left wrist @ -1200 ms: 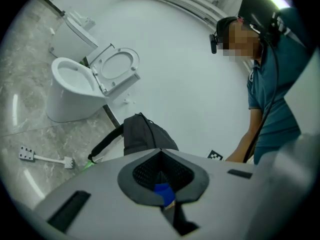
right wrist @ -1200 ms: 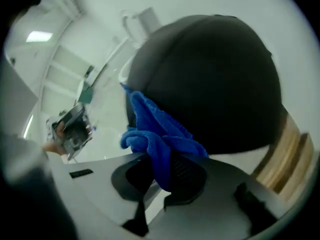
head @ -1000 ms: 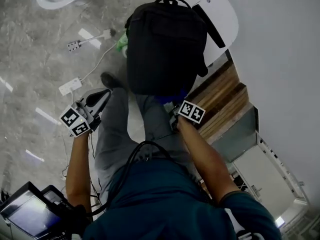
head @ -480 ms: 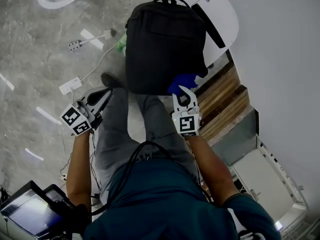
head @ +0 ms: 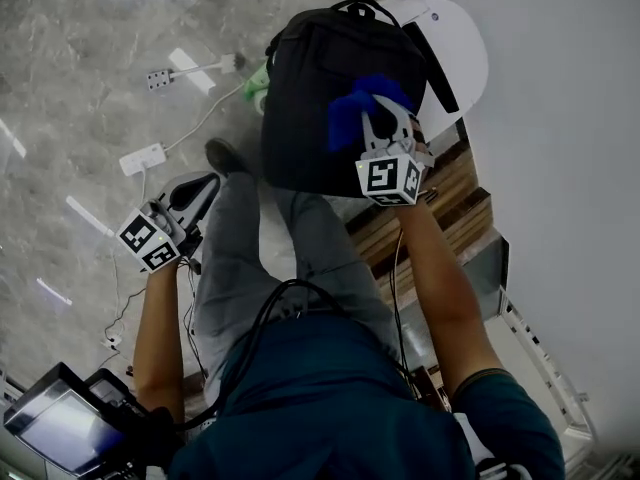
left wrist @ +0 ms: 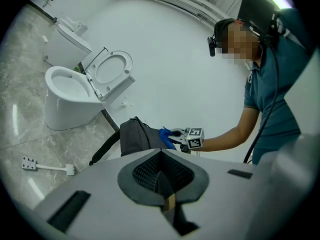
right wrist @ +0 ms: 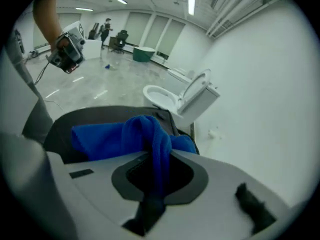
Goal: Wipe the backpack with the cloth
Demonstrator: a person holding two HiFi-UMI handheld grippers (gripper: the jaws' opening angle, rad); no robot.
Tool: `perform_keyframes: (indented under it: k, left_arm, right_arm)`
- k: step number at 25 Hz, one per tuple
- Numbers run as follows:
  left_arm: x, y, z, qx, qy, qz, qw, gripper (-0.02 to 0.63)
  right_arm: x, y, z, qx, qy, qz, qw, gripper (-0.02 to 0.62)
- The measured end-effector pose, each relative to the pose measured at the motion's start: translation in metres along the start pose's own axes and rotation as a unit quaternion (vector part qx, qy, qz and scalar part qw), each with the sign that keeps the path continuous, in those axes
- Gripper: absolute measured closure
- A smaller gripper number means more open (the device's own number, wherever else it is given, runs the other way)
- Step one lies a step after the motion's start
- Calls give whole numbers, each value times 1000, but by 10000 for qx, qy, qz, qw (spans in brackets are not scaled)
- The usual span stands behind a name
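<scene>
A black backpack (head: 315,88) stands on a white toilet lid (head: 462,53); it also shows in the left gripper view (left wrist: 135,136) and right gripper view (right wrist: 80,124). My right gripper (head: 385,118) is shut on a blue cloth (head: 355,108), which lies against the backpack's front panel. In its own view the blue cloth (right wrist: 135,134) is pinched between the jaws and drapes over the bag. My left gripper (head: 195,198) hangs low at the left, away from the bag, jaws closed with nothing between them (left wrist: 162,184).
Two white power strips (head: 140,158) with cables lie on the grey marble floor at the left. A wooden step (head: 455,198) sits beside the toilet, against the white wall. Another open toilet (left wrist: 80,89) stands further off. My legs are below the bag.
My right gripper rose from below the backpack's lower edge up onto its front panel, carrying the blue cloth. The left gripper stayed where it was.
</scene>
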State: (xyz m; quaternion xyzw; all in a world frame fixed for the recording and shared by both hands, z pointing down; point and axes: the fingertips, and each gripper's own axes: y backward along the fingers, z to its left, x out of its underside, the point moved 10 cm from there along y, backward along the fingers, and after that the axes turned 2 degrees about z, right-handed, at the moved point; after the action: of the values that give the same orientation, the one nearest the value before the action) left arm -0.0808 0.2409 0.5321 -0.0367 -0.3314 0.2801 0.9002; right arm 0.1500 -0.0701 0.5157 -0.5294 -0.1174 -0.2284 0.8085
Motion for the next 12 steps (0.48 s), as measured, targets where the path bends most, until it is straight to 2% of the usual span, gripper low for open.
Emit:
perform_keyframes:
  k: [2,3,6,8,12]
  left_arm:
    - [-1,-1,0,2,6,-44,10000,601]
    - [-2,-3,1,6,15,-72,10000,601]
    - [-5,-13,-1,33,74,-167,9998,601]
    - [-8,-23,-5,104,78,-183,9997,601]
    - [-14,-29,-11,165,17,-124,9998,601]
  right_arm:
    - [15,10,-2,78,-150,187,9997,560]
    - [9,13,7,5,-80,108,9999,560]
    - [-37,5,51,-507,586,-568,9954,560]
    - [-67,-18,65,-857,969,-759,9887,560]
    - [-103,-78,33,-1413,744,-342,9866,560]
